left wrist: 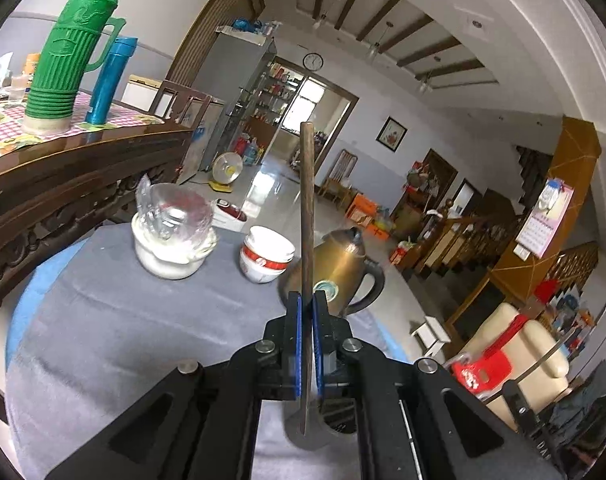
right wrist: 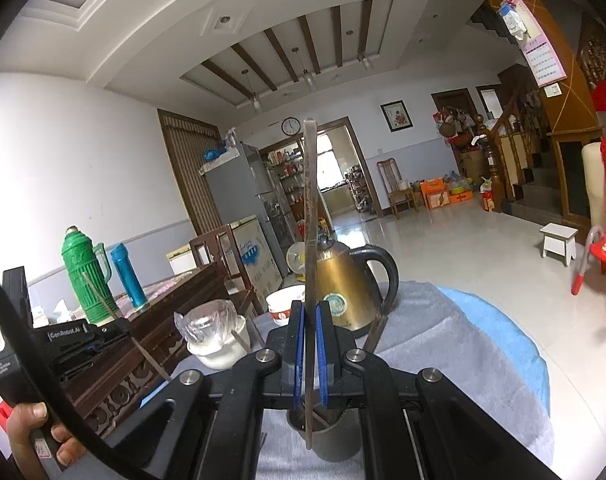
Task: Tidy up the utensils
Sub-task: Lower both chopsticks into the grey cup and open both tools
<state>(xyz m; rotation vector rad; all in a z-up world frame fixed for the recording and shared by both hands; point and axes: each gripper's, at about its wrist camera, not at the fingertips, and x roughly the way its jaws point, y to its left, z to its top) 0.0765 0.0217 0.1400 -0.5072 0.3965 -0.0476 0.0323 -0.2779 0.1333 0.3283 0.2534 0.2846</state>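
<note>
My left gripper [left wrist: 307, 300] is shut on a brown chopstick [left wrist: 307, 200] that stands upright; its lower end hangs over a dark grey utensil cup [left wrist: 307, 436] under the jaws. My right gripper [right wrist: 310, 308] is shut on a pale chopstick [right wrist: 310, 208], also upright, with its lower end inside the same dark cup [right wrist: 323, 436]. The left gripper [right wrist: 99, 336] shows at the left of the right wrist view, a thin chopstick [right wrist: 103, 304] through it. Both work over a grey cloth [left wrist: 123, 320] on a round table.
A white jar [left wrist: 171, 248] topped with clear plastic, stacked red-and-white bowls [left wrist: 267, 256] and a brass kettle [left wrist: 335, 268] stand on the cloth. A carved wooden table [left wrist: 63, 176] at left holds a green thermos [left wrist: 75, 52] and blue flask [left wrist: 111, 80]. Tiled floor lies beyond.
</note>
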